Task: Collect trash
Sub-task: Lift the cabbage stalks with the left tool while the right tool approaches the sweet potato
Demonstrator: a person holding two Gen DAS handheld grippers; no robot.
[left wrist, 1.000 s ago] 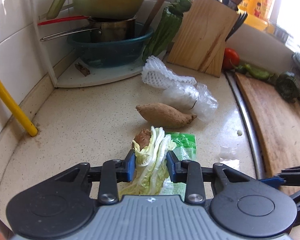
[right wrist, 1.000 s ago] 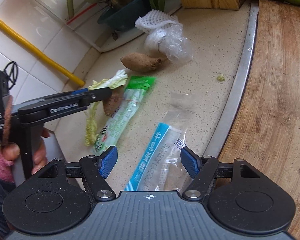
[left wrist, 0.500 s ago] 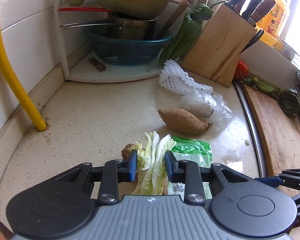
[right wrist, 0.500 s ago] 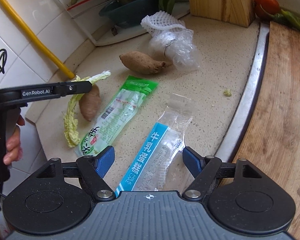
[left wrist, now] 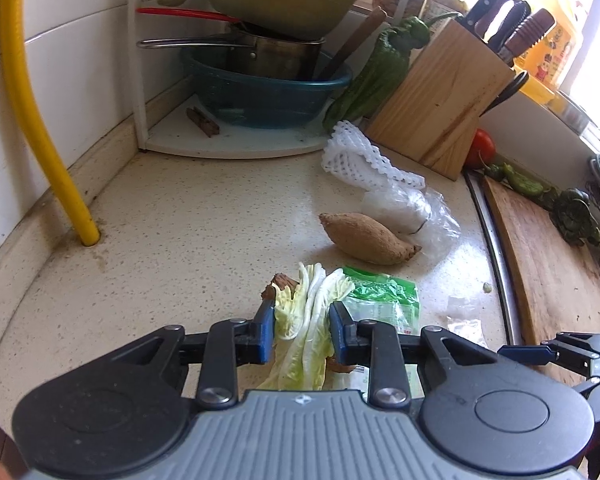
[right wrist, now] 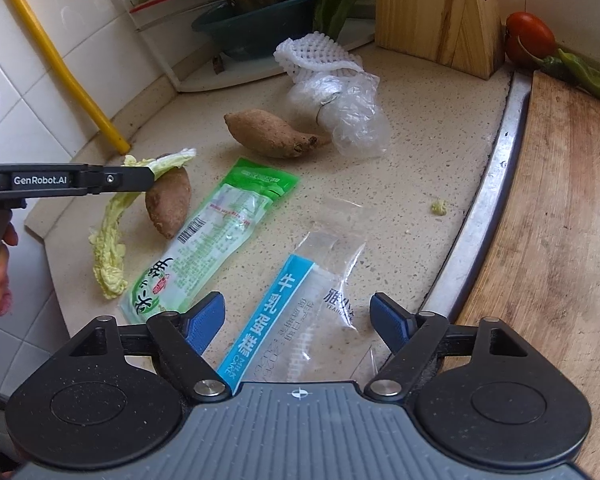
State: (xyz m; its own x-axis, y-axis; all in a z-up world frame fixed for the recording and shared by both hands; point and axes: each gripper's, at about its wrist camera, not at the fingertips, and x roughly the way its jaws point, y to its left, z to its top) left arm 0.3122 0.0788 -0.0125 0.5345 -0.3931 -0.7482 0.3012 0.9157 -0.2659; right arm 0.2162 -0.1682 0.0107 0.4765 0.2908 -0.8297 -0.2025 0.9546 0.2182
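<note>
My left gripper (left wrist: 302, 316) is shut on a pale green cabbage leaf (left wrist: 308, 344). In the right wrist view the left gripper (right wrist: 150, 178) holds the leaf (right wrist: 108, 256) just above a small sweet potato (right wrist: 168, 204), and the leaf droops toward the counter's front edge. My right gripper (right wrist: 298, 312) hovers over a clear wrapper with a blue stripe (right wrist: 300, 292). Its jaws are opening and the pads stand wide of the wrapper. A green-topped wrapper (right wrist: 220, 232) lies between the two. Farther back lie a white foam net (right wrist: 312, 56) and a crumpled clear bag (right wrist: 352, 112).
A larger sweet potato (right wrist: 276, 134) lies mid-counter. A wooden cutting board (right wrist: 560, 220) with a metal rim fills the right side. Behind stand a knife block (left wrist: 440, 108), a tomato (right wrist: 528, 36), green peppers and a blue basin (left wrist: 260, 92) with pots. A yellow pipe (left wrist: 40, 120) rises at left.
The right jaws have spread wider over the blue-striped wrapper. The left gripper has closed a little tighter on the leaf and shifted sideways with it.
</note>
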